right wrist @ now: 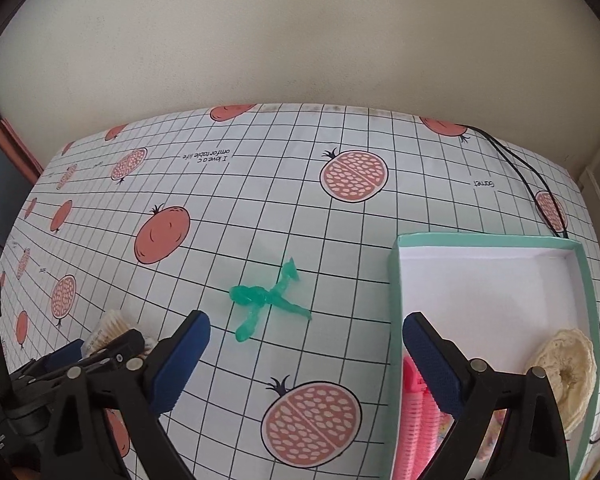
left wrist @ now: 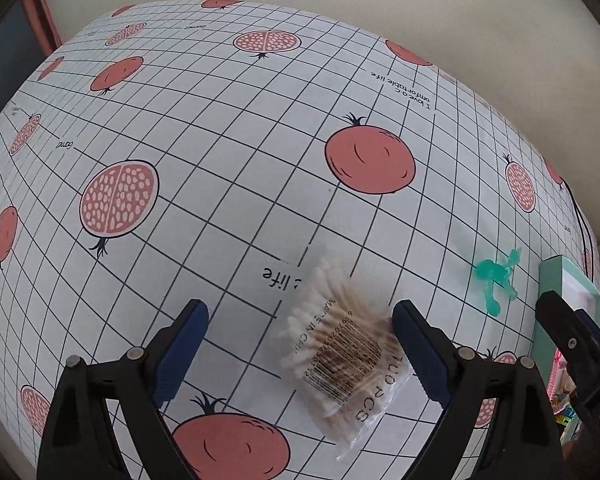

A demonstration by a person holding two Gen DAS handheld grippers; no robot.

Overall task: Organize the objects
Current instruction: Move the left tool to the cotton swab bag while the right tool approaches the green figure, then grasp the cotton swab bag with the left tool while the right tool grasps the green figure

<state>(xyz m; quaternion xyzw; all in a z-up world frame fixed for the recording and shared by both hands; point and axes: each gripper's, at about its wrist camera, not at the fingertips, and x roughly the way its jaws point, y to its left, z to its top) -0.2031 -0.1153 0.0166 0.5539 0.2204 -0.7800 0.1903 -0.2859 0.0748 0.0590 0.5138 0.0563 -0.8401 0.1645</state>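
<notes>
- Left gripper (left wrist: 300,356) spread wide, hovering over bag of cotton swabs (left wrist: 342,344); bag lies flat on tablecloth (left wrist: 228,184), nearer the right finger, possibly touching it, hard to tell.
- Right gripper (right wrist: 306,354) spread wide, pinching nothing, straddling the left wall of the box (right wrist: 396,304).
- Green toy figure (right wrist: 266,298) flat on the cloth, between swab bag and box, apart from both.
- In the box: cream lace ring (right wrist: 568,372) by right wall, pink rollers (right wrist: 414,420) at left wall.
- Black cable (right wrist: 512,160) running behind box.
</notes>
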